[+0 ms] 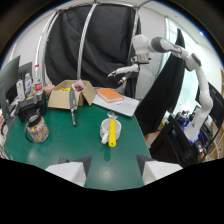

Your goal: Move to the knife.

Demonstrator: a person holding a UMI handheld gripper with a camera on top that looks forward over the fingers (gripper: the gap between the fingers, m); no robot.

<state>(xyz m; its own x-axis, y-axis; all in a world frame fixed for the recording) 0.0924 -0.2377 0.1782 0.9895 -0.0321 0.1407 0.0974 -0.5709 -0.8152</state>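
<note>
The knife point(73, 106) is long, dark and silver. It leans against the front of an open cardboard box point(64, 95), with its lower end on the green mat point(85, 145). It lies well beyond my fingers and to their left. My gripper point(114, 166) is open over the near part of the mat, with nothing between its white fingers point(74, 169). Just ahead of the fingers stands a white cup point(106, 128) with a yellow tool point(112, 134) resting across it.
A jar of coloured sweets point(37, 130) sits left of the knife, with a black device point(31, 107) and bottles point(37, 80) behind it. An orange book point(110, 94) lies on white paper right of the box. A white robot arm point(150, 47) stands beyond the table's far right.
</note>
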